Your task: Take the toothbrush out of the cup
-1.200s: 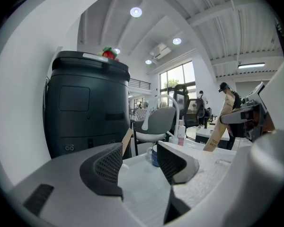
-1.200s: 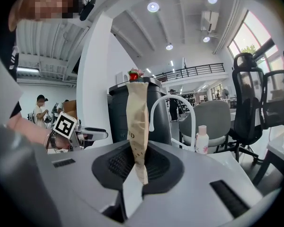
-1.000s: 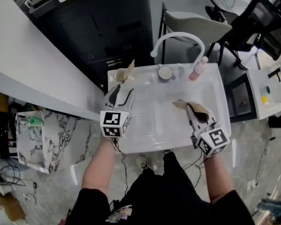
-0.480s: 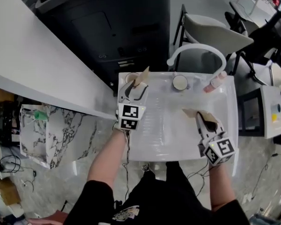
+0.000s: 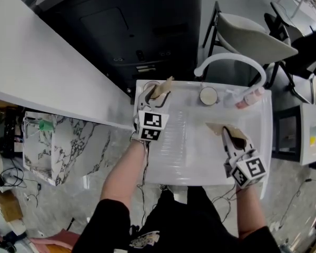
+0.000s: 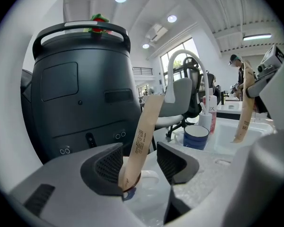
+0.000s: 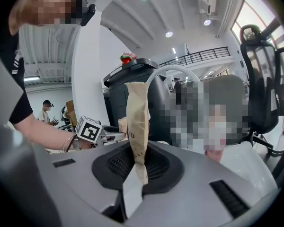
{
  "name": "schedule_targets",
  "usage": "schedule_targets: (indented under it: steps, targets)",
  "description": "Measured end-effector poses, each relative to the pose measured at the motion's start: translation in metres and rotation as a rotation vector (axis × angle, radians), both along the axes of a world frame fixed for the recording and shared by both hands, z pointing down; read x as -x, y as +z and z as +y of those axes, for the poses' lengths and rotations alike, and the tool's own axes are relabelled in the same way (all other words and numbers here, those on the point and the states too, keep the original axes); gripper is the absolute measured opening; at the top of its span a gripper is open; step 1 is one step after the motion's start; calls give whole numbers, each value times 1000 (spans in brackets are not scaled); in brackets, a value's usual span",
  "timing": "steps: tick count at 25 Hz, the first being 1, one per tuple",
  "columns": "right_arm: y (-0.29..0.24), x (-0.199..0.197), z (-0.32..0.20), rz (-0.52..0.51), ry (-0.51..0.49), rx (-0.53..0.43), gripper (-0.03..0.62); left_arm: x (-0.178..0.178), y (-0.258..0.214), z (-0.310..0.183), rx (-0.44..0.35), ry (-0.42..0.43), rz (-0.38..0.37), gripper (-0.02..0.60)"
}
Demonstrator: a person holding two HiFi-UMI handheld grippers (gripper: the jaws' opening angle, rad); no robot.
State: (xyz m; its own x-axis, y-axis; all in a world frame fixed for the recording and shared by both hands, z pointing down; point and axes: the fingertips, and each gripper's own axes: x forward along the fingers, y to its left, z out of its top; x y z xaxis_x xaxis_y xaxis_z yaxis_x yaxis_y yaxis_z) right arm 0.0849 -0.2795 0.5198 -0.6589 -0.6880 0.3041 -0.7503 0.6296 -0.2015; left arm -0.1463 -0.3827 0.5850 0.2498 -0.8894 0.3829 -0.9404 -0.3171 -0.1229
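Observation:
A toothbrush in a brown paper wrapper (image 6: 143, 136) stands tilted in a small cup (image 6: 130, 184) at the back left corner of the white sink (image 5: 200, 157). My left gripper (image 6: 139, 162) is open, with one jaw on each side of the wrapper just above the cup's rim. In the head view the left gripper (image 5: 152, 92) sits at that cup (image 5: 147, 87). My right gripper (image 7: 138, 161) is shut on a second paper-wrapped toothbrush (image 7: 136, 117), held upright over the sink's right side (image 5: 225, 129).
A white arched faucet (image 5: 231, 62) spans the sink's back edge. A blue cup (image 6: 196, 137) and a pink bottle (image 6: 209, 117) stand below it. A large dark machine (image 6: 80, 93) rises just behind the cup. Chairs (image 5: 253, 36) stand beyond the sink.
My left gripper has gone forward and down to the cup, and its jaws now flank the wrapped toothbrush. My right gripper has sunk a little, still shut on its packet.

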Motion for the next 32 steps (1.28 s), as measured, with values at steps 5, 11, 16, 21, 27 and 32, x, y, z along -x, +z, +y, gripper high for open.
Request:
schedule_targets:
  steps: [5,11,16,21,27,32]
  targets:
    - [4,-1,-5,-9,-14,9,38,1,3,-7,2,-20,-6,206]
    - [7,-8,-9,-13,-10,23,38,6,-2,-7,-18,-56,-32,94]
    - [3,-4,-10,-16,-12,13,38,13,-17,-5,-63,-82,-26,55]
    - [-6,2,-7,-20,-13,-6,38,15,-46,6,-132,-71,-14,44]
    - [-22,19,0,-26,-19,-41,37,21,-98,32,-227,-29,18,43]
    - [-35,30,10,-34,-22,-65,37,25,-131,62,-259,0,82,41]
